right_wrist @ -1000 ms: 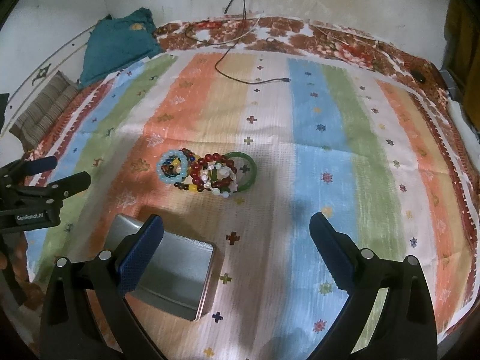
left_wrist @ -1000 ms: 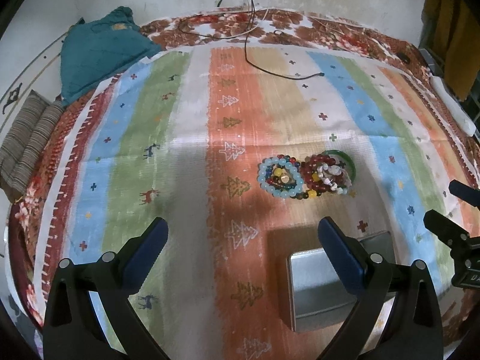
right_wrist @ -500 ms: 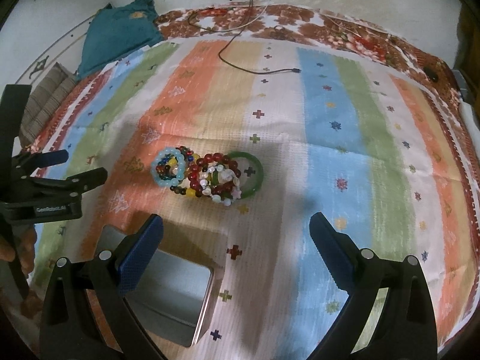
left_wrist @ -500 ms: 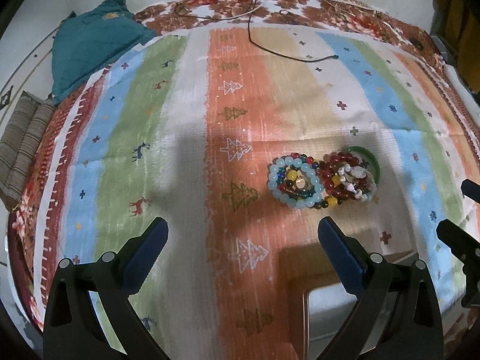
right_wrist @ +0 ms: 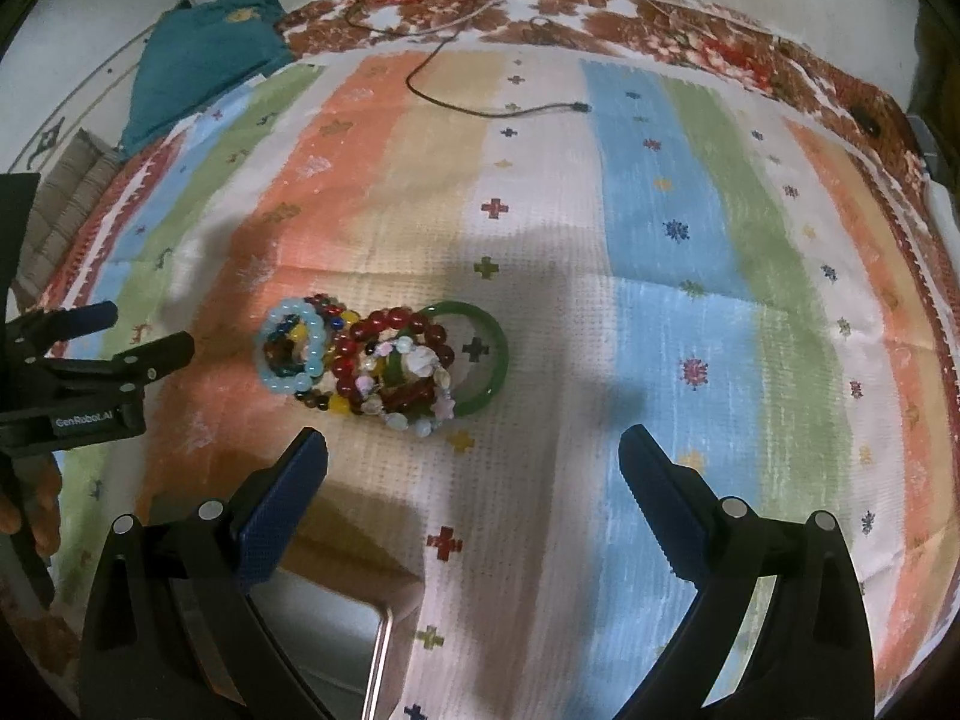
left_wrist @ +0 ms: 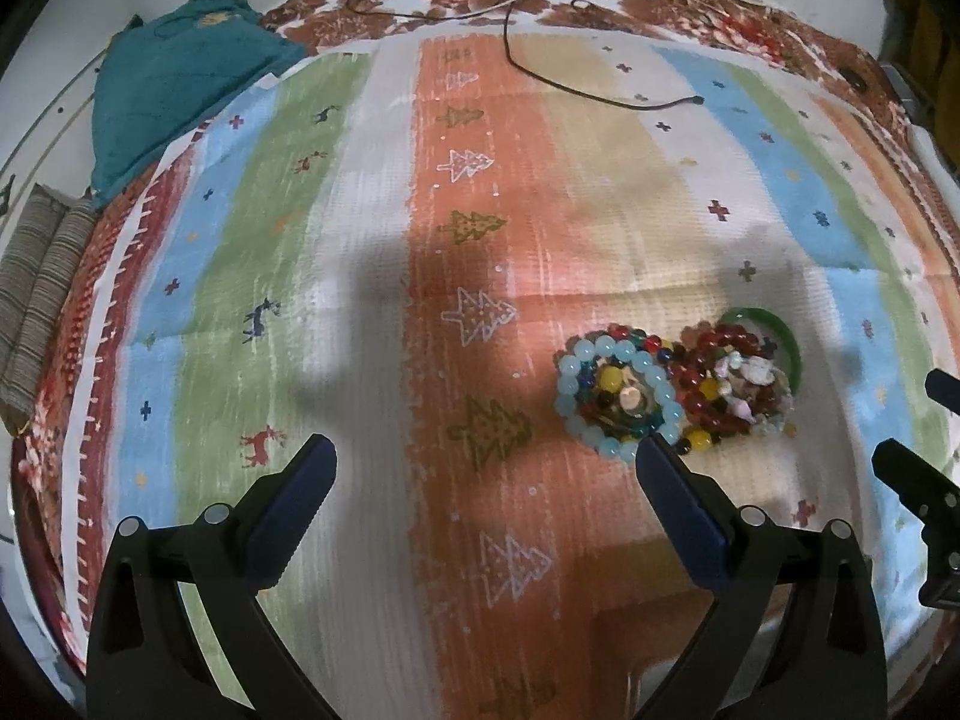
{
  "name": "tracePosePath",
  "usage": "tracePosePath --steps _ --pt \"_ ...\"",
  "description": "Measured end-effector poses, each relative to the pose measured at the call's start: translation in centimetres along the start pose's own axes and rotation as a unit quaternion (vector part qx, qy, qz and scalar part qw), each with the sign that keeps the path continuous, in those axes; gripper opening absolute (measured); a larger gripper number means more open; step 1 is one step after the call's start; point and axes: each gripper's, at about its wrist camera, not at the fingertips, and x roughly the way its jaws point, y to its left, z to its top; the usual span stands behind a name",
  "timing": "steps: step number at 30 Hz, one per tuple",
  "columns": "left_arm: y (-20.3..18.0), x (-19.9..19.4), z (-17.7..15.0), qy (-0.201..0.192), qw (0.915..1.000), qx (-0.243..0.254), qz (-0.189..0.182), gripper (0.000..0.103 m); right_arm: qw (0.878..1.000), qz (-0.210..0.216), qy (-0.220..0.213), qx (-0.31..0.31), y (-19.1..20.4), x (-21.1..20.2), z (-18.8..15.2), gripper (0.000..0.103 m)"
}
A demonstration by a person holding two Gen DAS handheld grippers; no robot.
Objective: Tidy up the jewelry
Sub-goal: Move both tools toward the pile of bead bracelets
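A pile of bead bracelets (left_wrist: pixel 672 390) lies on the striped cloth: a pale blue bead ring (left_wrist: pixel 618 396), dark red beads (left_wrist: pixel 720 354), shell beads and a green bangle (left_wrist: pixel 780 330). The pile also shows in the right wrist view (right_wrist: pixel 372 360), with the green bangle (right_wrist: pixel 495 360) on its right. A metal tin (right_wrist: pixel 342 636) sits near me, its corner visible. My left gripper (left_wrist: pixel 480 480) is open and empty, left of the pile. My right gripper (right_wrist: pixel 474 462) is open and empty, just short of the pile.
A black cable (left_wrist: pixel 600 93) lies across the far cloth. A teal cushion (left_wrist: pixel 180 90) and a striped cushion (left_wrist: pixel 36 300) lie at the far left. The right gripper's fingers (left_wrist: pixel 918 480) show at the left view's right edge; the left gripper (right_wrist: pixel 90 360) shows at the right view's left.
Both grippers have moved forward toward the bracelet pile, which now looks larger and nearer. The tin has slid toward the bottom edge of both views. Both jaws stay open.
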Motion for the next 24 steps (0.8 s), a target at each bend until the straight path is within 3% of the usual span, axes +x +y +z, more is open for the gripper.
tracePosePath --steps 7,14,24 --pt "0.8 2.5 0.8 0.02 0.9997 -0.013 -0.002 0.097 1.0 -0.002 0.015 0.0 -0.2 2.0 0.6 0.099" --pt "1.4 4.8 1.3 0.04 0.9981 -0.036 -0.032 0.097 1.0 -0.006 0.028 -0.006 -0.2 3.4 1.0 0.099" --pt "0.6 6.9 1.8 0.054 0.9983 -0.016 -0.014 0.097 0.999 -0.013 0.037 -0.029 0.7 4.8 1.8 0.098"
